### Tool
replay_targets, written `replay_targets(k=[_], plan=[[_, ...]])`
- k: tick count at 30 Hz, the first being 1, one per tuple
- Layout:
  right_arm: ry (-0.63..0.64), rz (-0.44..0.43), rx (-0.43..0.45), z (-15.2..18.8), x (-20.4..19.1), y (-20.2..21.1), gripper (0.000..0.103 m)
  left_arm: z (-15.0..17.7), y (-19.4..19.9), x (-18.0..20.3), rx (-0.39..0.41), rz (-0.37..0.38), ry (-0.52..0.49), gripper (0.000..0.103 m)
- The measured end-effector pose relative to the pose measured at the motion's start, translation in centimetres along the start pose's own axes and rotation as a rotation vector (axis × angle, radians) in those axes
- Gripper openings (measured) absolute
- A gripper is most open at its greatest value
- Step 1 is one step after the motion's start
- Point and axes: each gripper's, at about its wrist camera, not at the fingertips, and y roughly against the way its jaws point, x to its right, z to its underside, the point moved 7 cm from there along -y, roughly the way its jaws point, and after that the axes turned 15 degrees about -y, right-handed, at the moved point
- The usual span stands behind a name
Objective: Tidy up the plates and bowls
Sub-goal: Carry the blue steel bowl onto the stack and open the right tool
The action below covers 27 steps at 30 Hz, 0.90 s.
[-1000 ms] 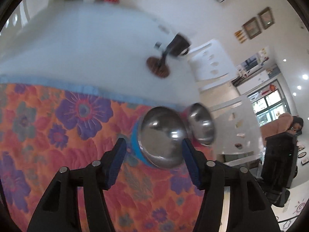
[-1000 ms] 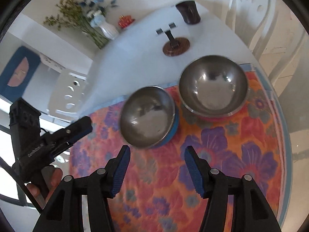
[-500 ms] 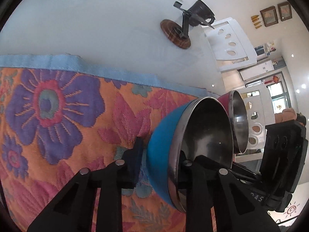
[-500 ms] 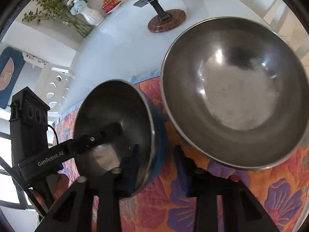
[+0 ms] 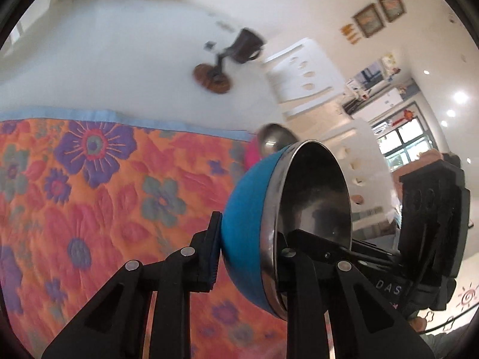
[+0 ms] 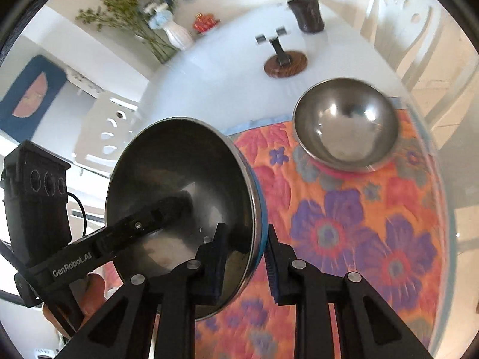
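So both grippers have the same bowl pinched by its rim, one on each side: the blue bowl (image 5: 248,224), glossy blue on the outside and dull brushed steel inside, round and fairly deep. It's tipped up on edge and sits clear above the mat instead of resting on it. The left gripper (image 5: 248,248) has one ribbed pad flat against the blue shell and the other finger inside the steel lining, clenched tight on the wall. The right gripper (image 6: 244,248) does the same from the opposite edge and its jaws have just been closing on the rim, with the bowl wall between them. A second bowl (image 6: 344,128), also shiny steel inside with a pink outside, sits upright near the far corner of the mat (image 6: 374,224), well apart from the held one. That mat is a quilted cloth, orange with big purple flowers and a pale blue border, on a smooth white table (image 6: 215,74). Further back there's a round wooden stand (image 6: 286,64) and a dark cup (image 6: 307,15).
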Motion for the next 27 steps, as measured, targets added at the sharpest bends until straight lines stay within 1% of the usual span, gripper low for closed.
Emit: replay_targets(k=[2,4,6,7,10,14,17,20,21,24,27], plan=[[-0.018,-0.023,0.015,1.7,0.0,2.6,0.023,0.8,2.3,2.3,0.029,-0.005,-0.032,0.018],[-0.021,-0.024,0.033,3.5,0.0,4.5,0.023,1.4,3.7,4.1,0.046,-0.004,-0.058,0.018],[-0.012,-0.014,0.056,5.2,0.2,6.4,0.023,2.2,5.1,6.4,0.069,-0.002,-0.088,0.018],[-0.005,-0.005,0.067,5.9,0.1,7.0,0.023,2.4,5.3,7.1,0.072,0.0,-0.097,0.018],[-0.006,0.024,0.094,8.9,0.8,9.3,0.023,4.4,6.0,9.6,0.071,0.016,-0.126,0.018],[-0.039,0.062,0.1,12.8,3.5,11.2,0.023,8.1,5.9,12.0,0.035,0.042,-0.145,0.018],[-0.056,0.109,0.093,15.4,5.1,11.3,0.023,11.3,4.8,13.1,-0.019,0.071,-0.13,0.018],[-0.066,0.152,0.086,17.2,7.0,11.2,0.023,14.3,3.4,13.5,-0.076,0.086,-0.106,0.018],[-0.081,0.154,0.073,17.9,7.6,11.0,0.023,15.1,2.9,13.6,-0.09,0.086,-0.102,0.019],[-0.094,0.179,0.06,19.1,8.8,10.3,0.023,16.7,1.9,13.6,-0.126,0.08,-0.094,0.019],[-0.109,0.181,0.049,19.6,9.7,9.6,0.023,17.6,1.3,13.4,-0.148,0.062,-0.097,0.019]])
